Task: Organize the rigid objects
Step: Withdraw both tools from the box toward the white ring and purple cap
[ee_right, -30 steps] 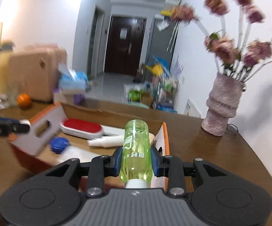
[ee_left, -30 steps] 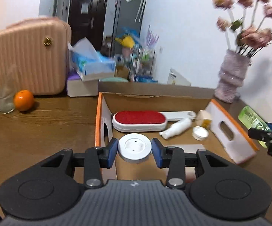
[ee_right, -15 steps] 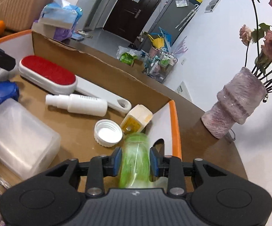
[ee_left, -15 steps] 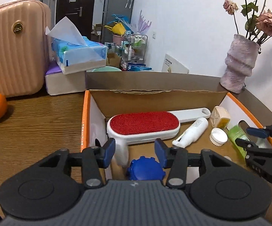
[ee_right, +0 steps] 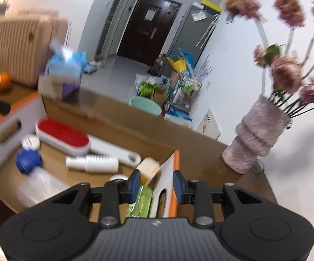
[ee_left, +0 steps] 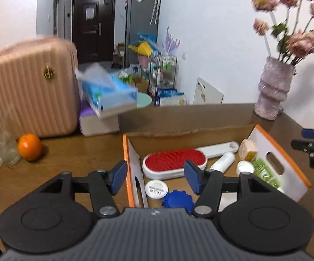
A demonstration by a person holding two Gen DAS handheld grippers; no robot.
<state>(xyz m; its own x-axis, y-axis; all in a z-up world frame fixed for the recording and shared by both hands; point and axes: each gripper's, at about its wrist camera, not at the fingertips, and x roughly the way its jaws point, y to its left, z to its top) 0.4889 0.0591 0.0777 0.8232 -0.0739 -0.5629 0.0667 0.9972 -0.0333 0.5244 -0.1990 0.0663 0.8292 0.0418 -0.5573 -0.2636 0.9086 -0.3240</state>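
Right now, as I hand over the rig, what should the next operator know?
Left gripper: open, empty, jaws just been opening, above the box.
Right gripper: open, empty, by the box's right wall.
In the box: green bottle, white disc, blue cap, red brush, white spray bottle.
Done: bottle and disc lie inside.
Left: possibly the orange on the table; nothing else clearly pending.

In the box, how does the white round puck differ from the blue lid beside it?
The white round puck has a smooth rim and printed marks on its face; the blue lid has a scalloped, toothed rim and a plain face. The puck lies closer to the box's left wall. Both are round and lie flat on the box floor, ungripped.
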